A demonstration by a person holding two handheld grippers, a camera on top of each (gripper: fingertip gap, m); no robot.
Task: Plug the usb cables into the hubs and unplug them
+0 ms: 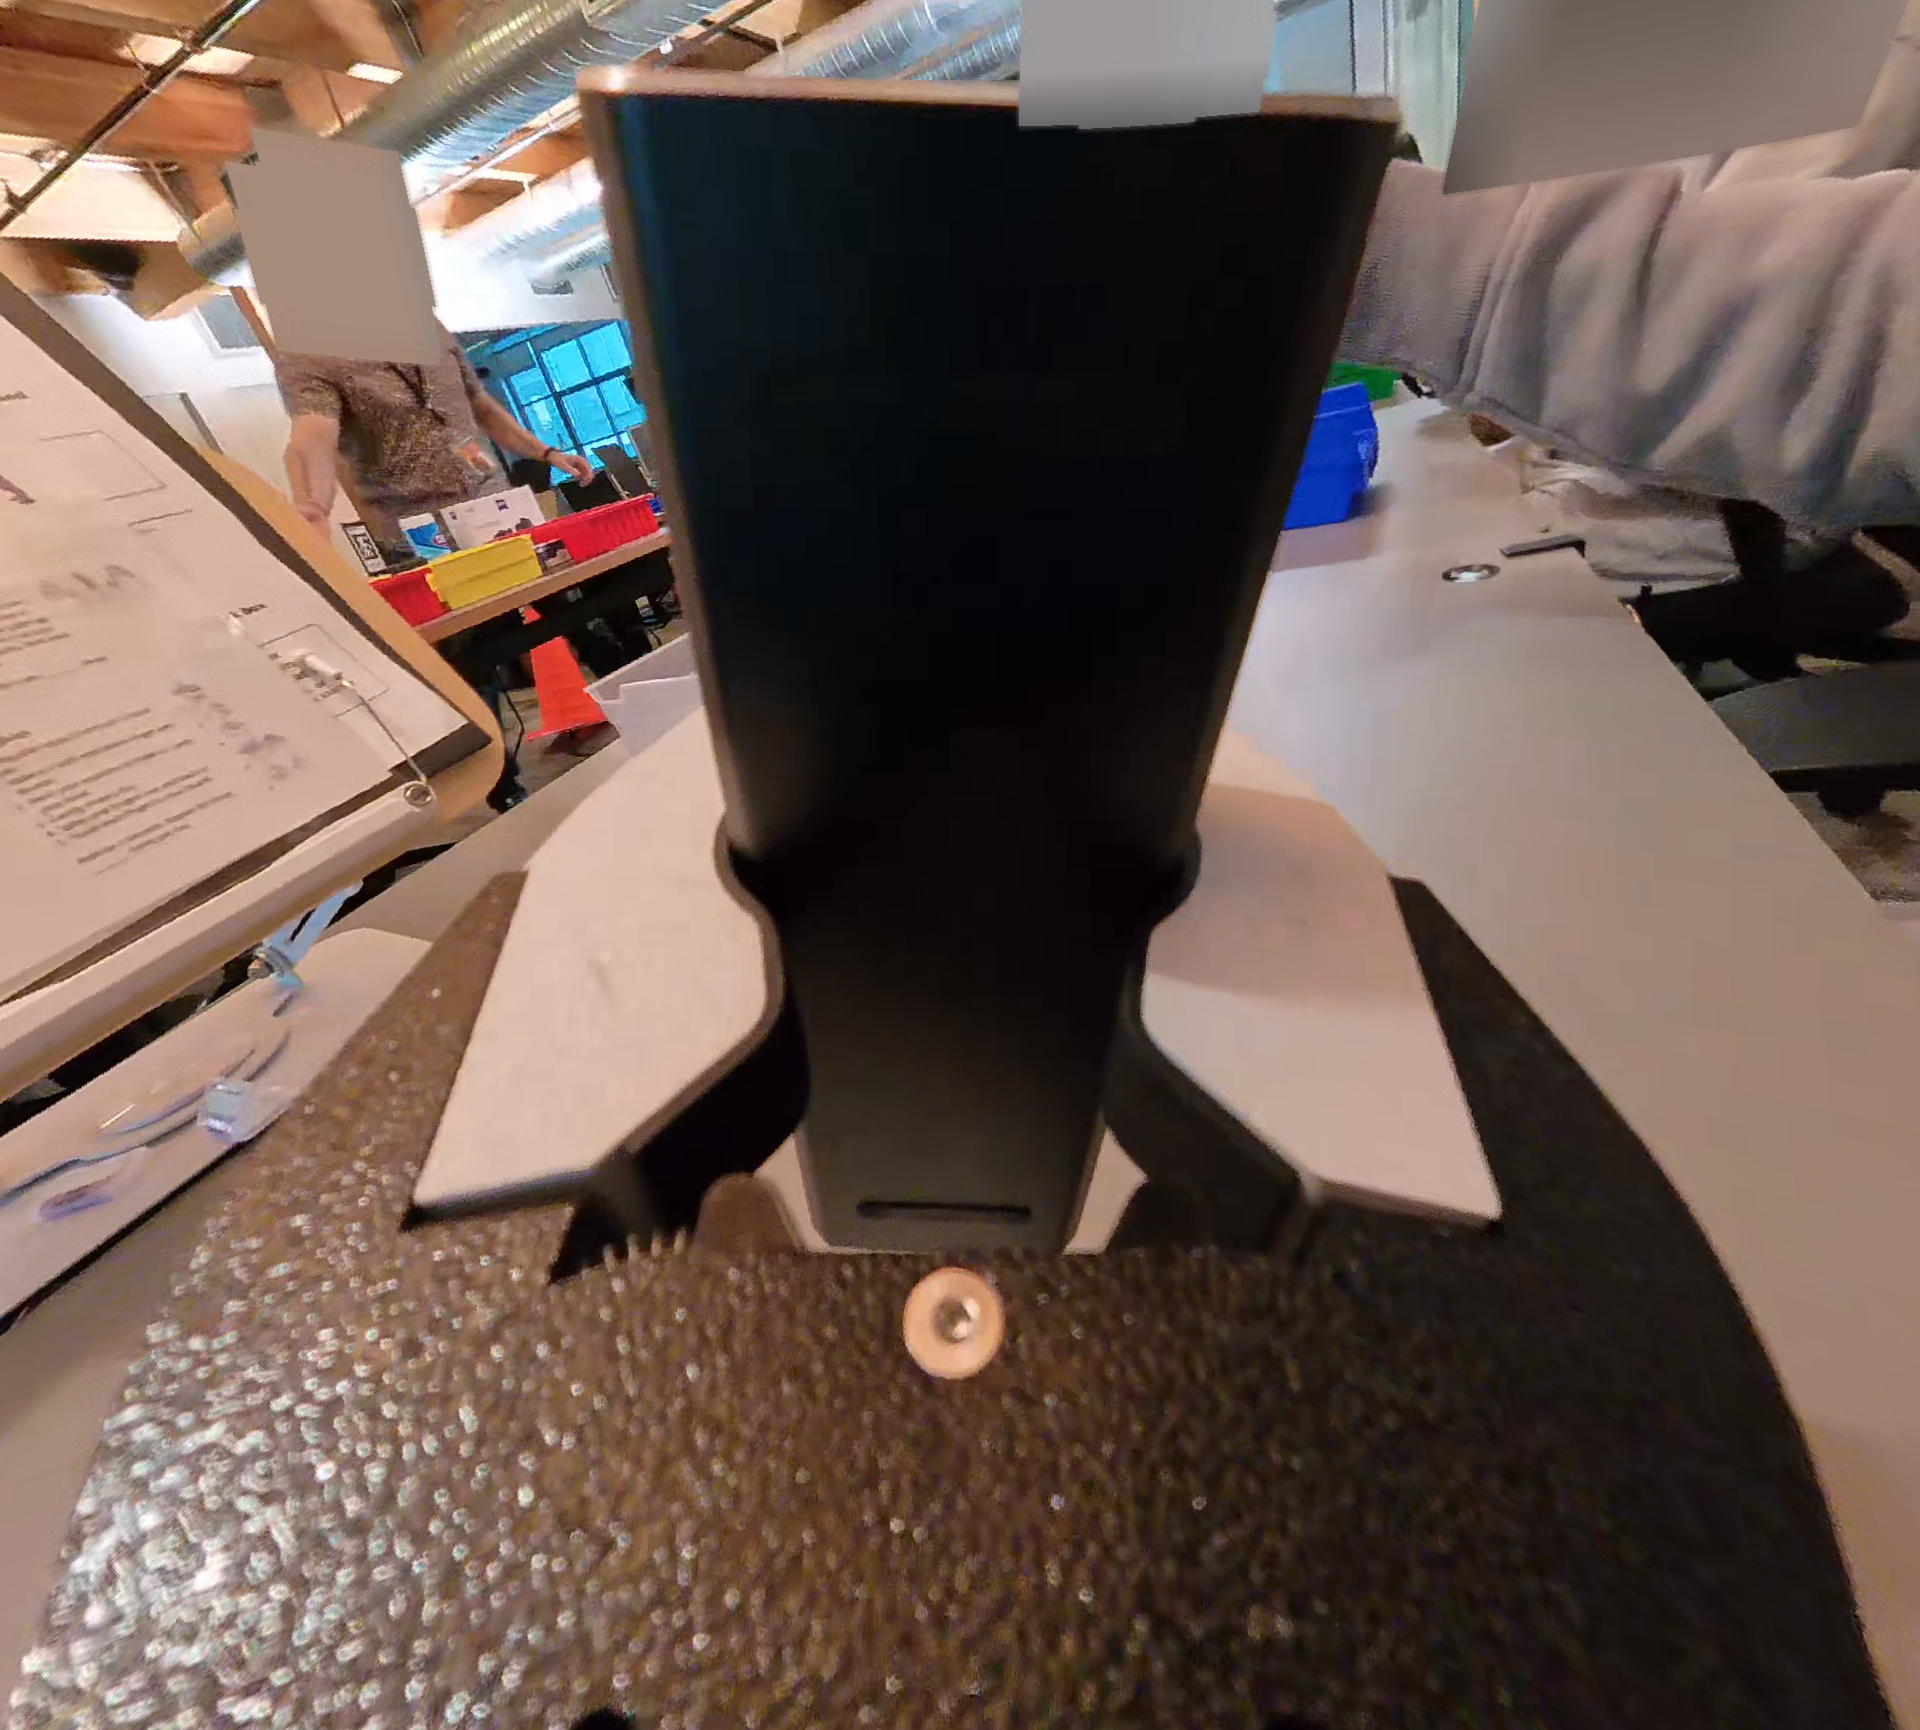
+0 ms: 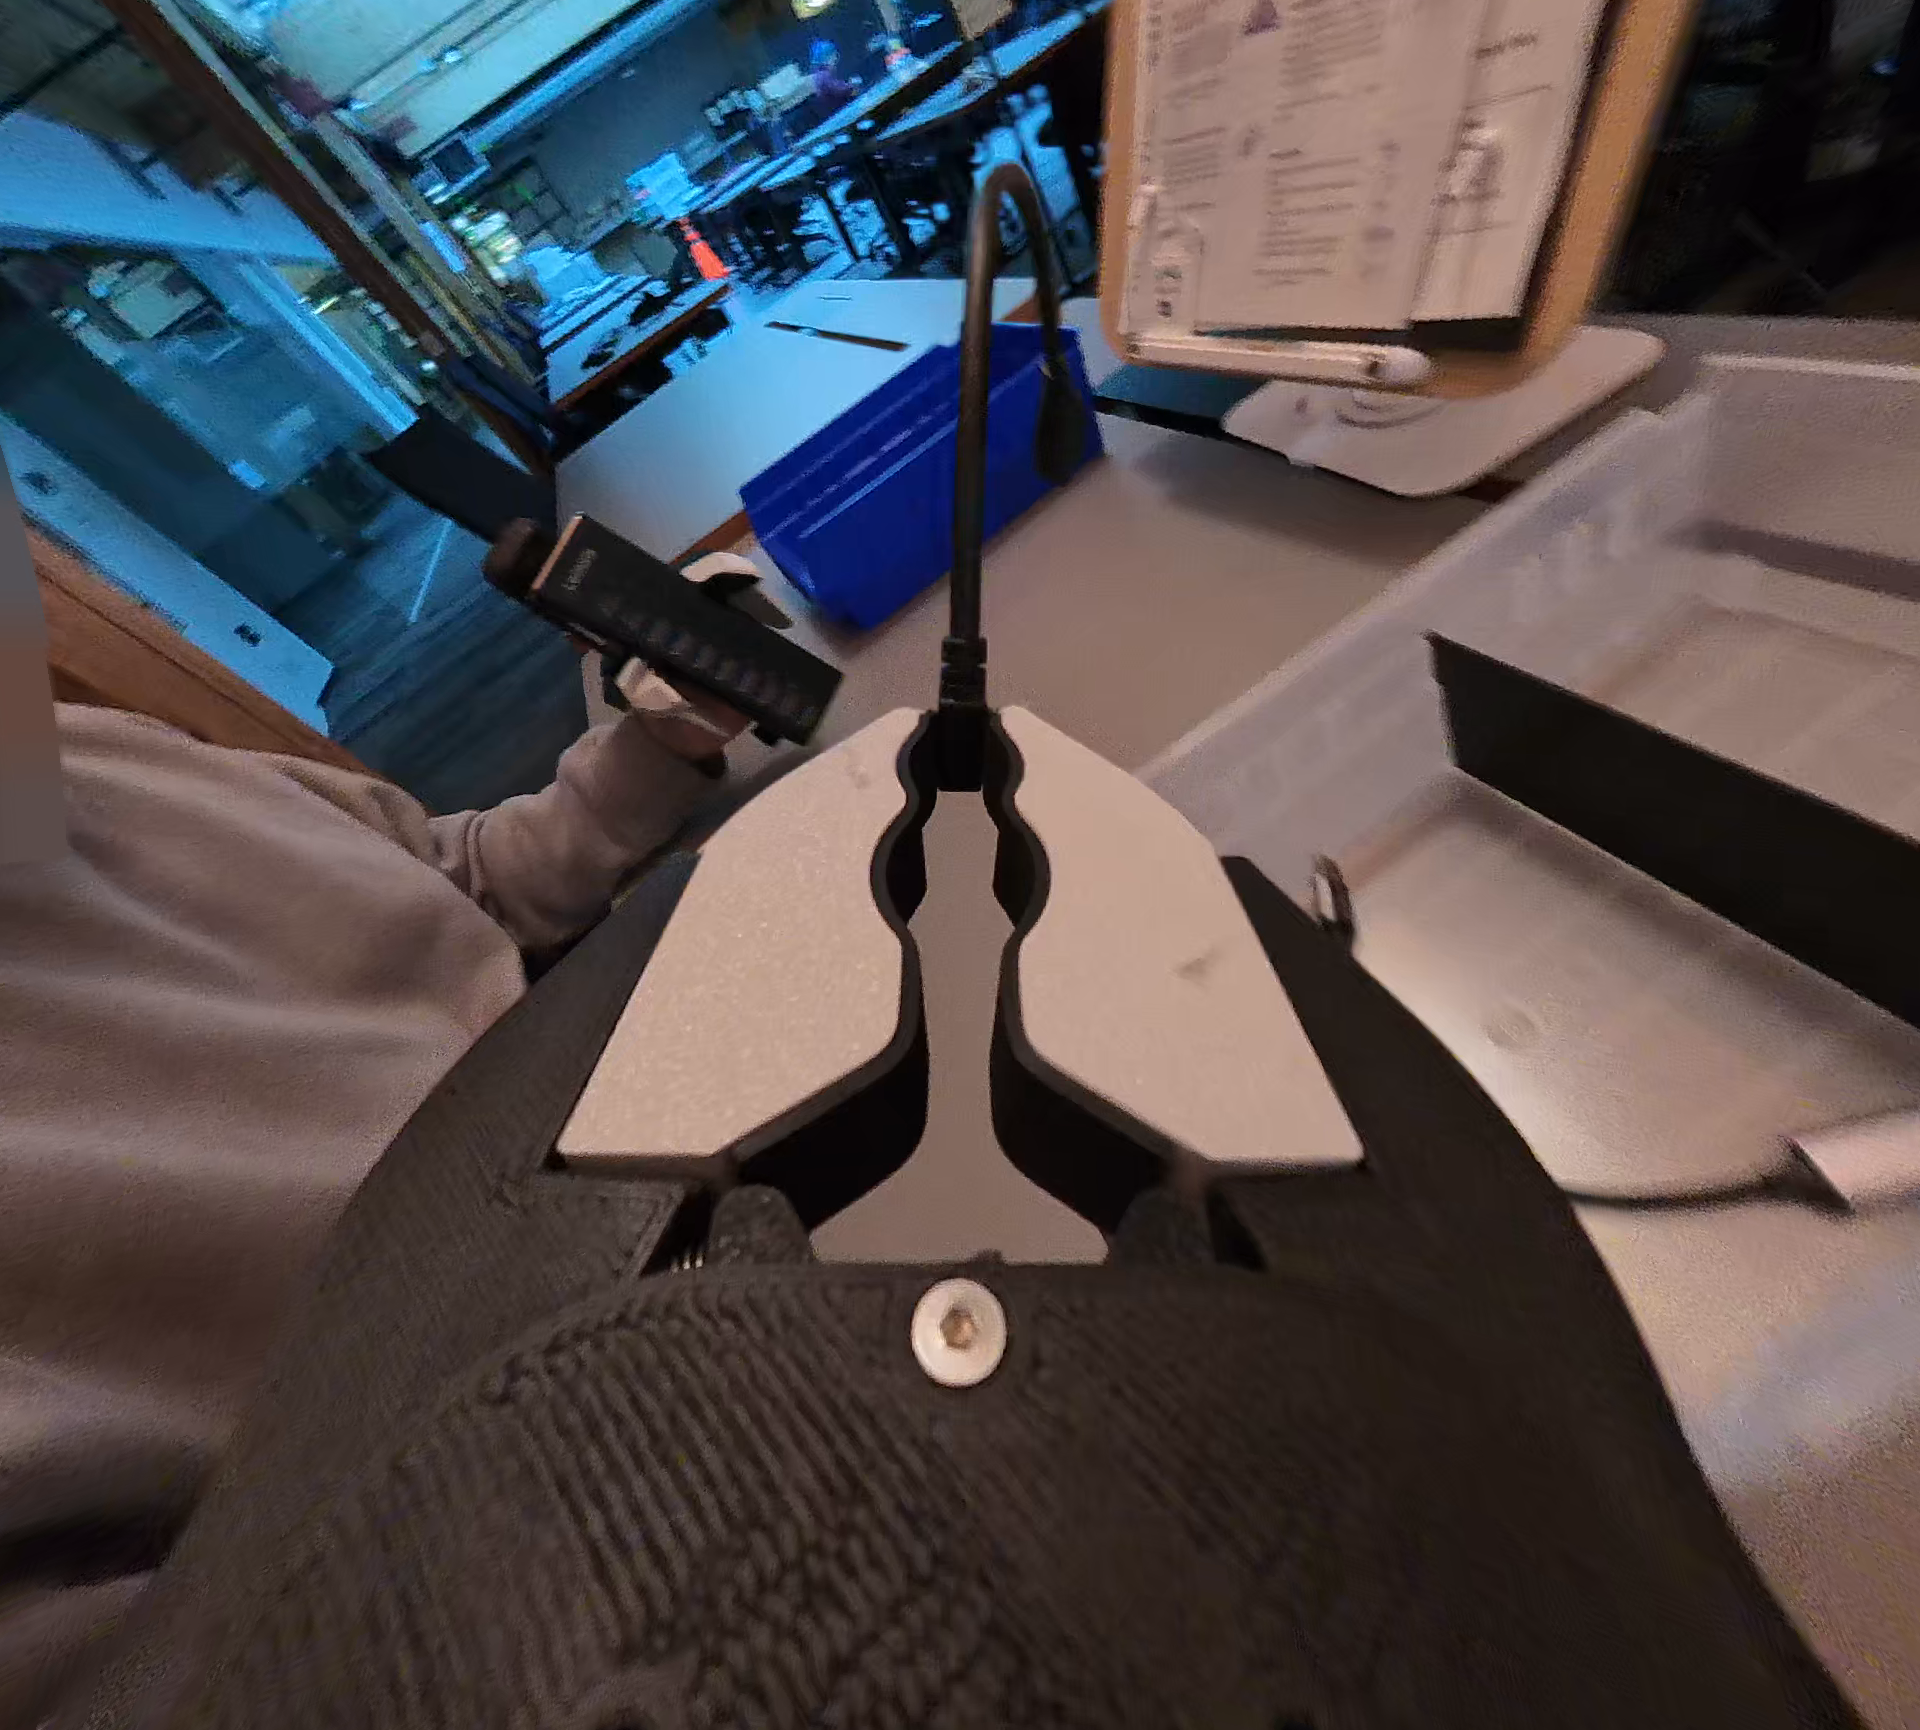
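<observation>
My left gripper (image 1: 961, 859) is shut on a long black USB hub (image 1: 987, 485) and holds it upright, off the table; the hub fills the middle of the left wrist view. In the right wrist view the same hub (image 2: 717, 646) shows at the left, tilted, its row of ports facing me, held in the left gripper's white fingers (image 2: 649, 693). My right gripper (image 2: 958, 745) is shut on the plug end of a short black USB cable (image 2: 971, 433). The cable arcs up and over; its free plug (image 2: 1060, 423) hangs loose. Cable and hub are apart.
A document stand with printed pages (image 2: 1351, 70) stands at the back of the grey table (image 1: 1455, 745); it also shows at the left (image 1: 156, 641). A blue bin (image 2: 894, 485) lies behind the cable. A clear tray (image 2: 1558, 641) sits at the right. A grey sleeve (image 1: 1662, 330) reaches across.
</observation>
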